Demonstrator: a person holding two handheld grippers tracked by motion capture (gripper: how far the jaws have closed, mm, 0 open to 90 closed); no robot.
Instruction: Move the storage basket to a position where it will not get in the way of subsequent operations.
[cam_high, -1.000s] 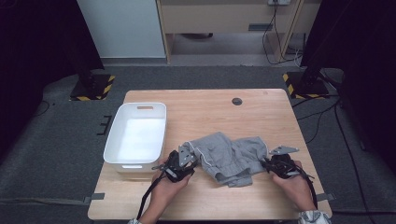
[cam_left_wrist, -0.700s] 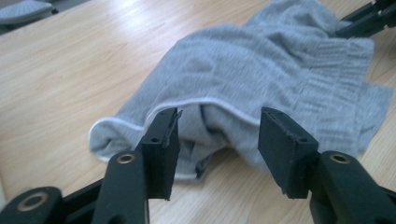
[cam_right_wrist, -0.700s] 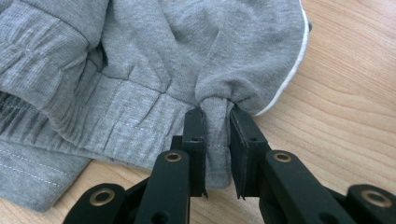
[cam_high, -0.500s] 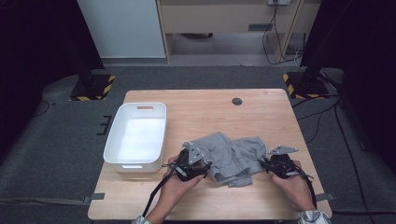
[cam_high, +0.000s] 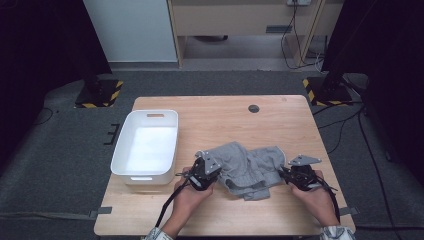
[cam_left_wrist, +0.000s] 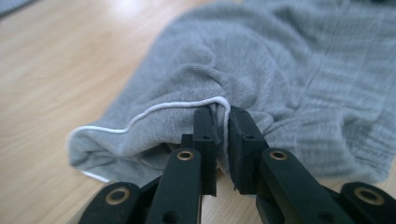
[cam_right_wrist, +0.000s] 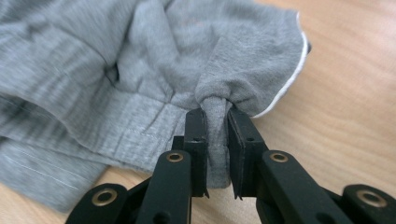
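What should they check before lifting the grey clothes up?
1. Left gripper shut on the grey clothes: ok, white-trimmed edge pinched.
2. Right gripper shut on the cloth: ok, a fold is pinched.
3. Grips at opposite ends: ok in the high view.
4. Clothes lying flat: not ok, bunched.
5. White tub empty beside the clothes: ok.
6. How deep the pinches hold: cannot tell.
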